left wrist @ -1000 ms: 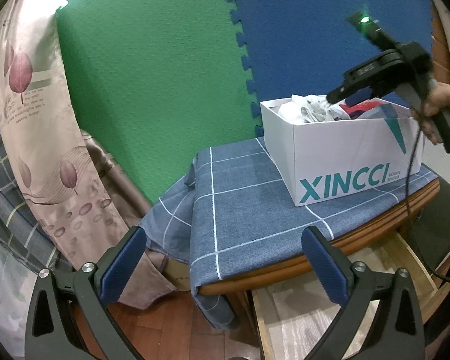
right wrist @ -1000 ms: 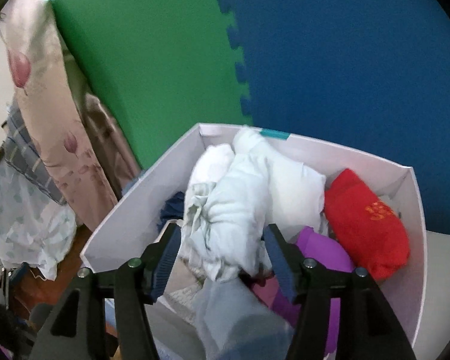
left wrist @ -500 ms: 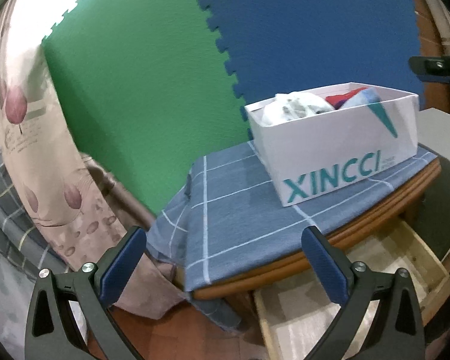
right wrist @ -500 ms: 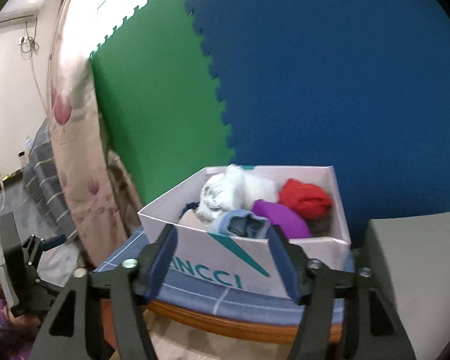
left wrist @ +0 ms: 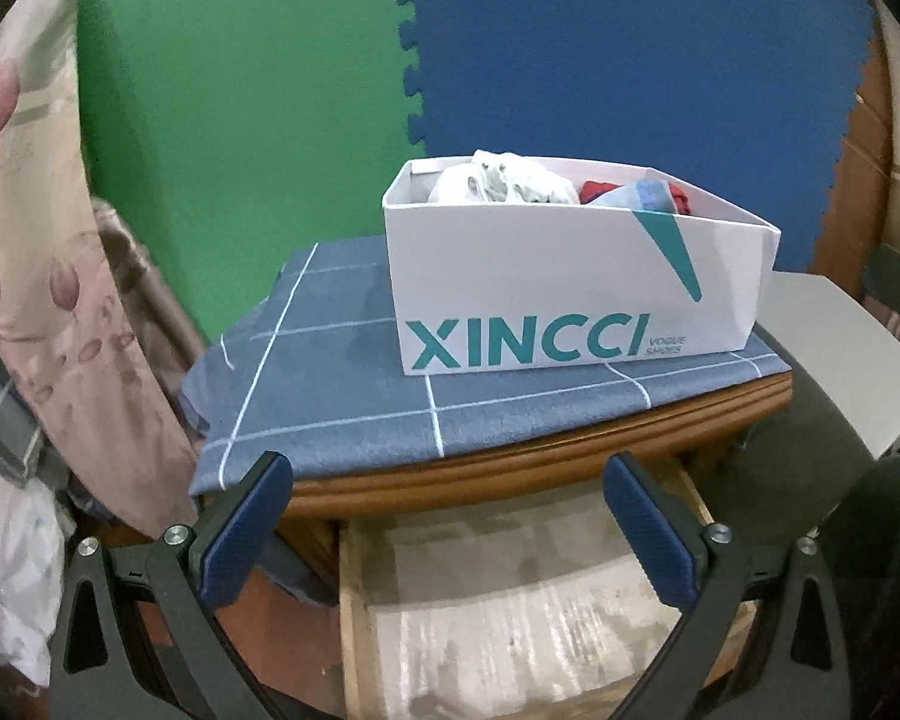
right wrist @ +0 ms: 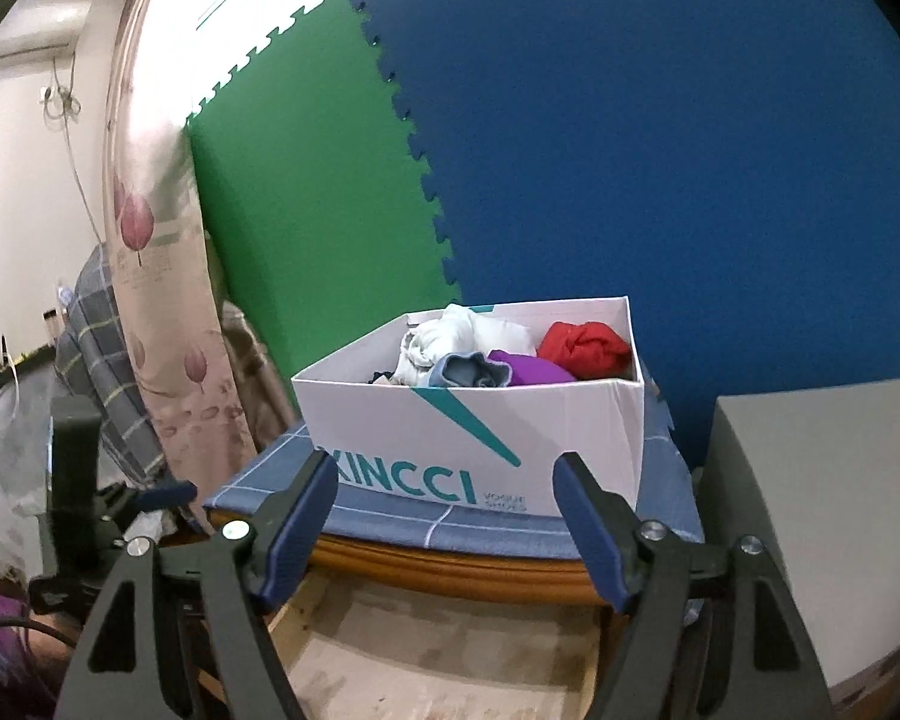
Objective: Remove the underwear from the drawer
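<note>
Underwear (right wrist: 492,354) lies bundled in the white shoebox (right wrist: 480,438) on the cloth-covered surface (left wrist: 354,396); the drawer (left wrist: 510,612) below stands open, apparently bare. Advice: retreat level, clear of the box rim. Right hand-held gripper (right wrist: 447,525) is opening, empty; left hand-held gripper (left wrist: 447,522) wide, empty (touching nothing).

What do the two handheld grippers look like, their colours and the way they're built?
Both match. The left gripper and the right gripper each have two black skeletal plastic arms with triangular cut-outs and silver screw heads at the joints. Their fingers carry dark blue, finely textured pads. No markings show, and no hand or sleeve is clearly visible.
</note>
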Motion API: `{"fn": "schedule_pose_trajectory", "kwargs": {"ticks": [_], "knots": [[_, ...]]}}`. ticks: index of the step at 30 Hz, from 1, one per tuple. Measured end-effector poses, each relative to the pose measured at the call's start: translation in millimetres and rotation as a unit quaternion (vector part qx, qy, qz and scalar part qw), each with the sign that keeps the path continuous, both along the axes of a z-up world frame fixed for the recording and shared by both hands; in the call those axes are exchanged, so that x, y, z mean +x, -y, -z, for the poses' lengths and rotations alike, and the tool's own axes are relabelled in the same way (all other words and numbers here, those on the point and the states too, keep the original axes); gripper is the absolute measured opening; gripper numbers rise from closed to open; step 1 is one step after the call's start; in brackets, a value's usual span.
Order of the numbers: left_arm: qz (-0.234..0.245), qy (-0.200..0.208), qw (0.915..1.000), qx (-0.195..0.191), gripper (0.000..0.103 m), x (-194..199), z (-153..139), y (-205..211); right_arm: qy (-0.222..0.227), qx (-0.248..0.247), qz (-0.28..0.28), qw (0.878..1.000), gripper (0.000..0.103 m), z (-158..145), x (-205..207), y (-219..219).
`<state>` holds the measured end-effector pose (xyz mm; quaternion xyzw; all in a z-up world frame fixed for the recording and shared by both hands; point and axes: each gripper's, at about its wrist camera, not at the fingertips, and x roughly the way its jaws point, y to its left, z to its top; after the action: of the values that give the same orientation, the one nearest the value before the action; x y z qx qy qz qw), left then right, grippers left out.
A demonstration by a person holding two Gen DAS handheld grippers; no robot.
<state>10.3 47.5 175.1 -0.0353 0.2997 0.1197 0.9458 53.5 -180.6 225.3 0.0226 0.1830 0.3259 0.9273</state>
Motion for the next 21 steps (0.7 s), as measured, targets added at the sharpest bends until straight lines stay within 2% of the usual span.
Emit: {"fn": "schedule_pose_trajectory", "kwargs": {"ticks": [4, 9, 17, 21], "knots": [[-0.030, 0.000, 0.9995, -0.013, 0.103, 0.4, 3.2, -3.2, -0.008, -0.002, 0.003, 1.000, 0.076, 12.4, -7.6, -2.3], [-0.065, 0.005, 0.9979, 0.003, 0.103, -1.4, 1.0, -5.7, 0.011, -0.032, -0.004, 0.999, 0.076, 25.9, -17.4, -12.1], [-0.075, 0.006, 0.9966, 0.035, 0.103, -1.6, -7.4, 2.6, 0.008, -0.037, 0.001, 0.999, 0.076, 30.2, -15.1, -12.5], [-0.078, 0.012, 0.9962, 0.038, 0.103, -4.2, -14.8, 5.5, 0.010, -0.035, -0.001, 0.999, 0.076, 28.2, -16.0, -12.6]]}}
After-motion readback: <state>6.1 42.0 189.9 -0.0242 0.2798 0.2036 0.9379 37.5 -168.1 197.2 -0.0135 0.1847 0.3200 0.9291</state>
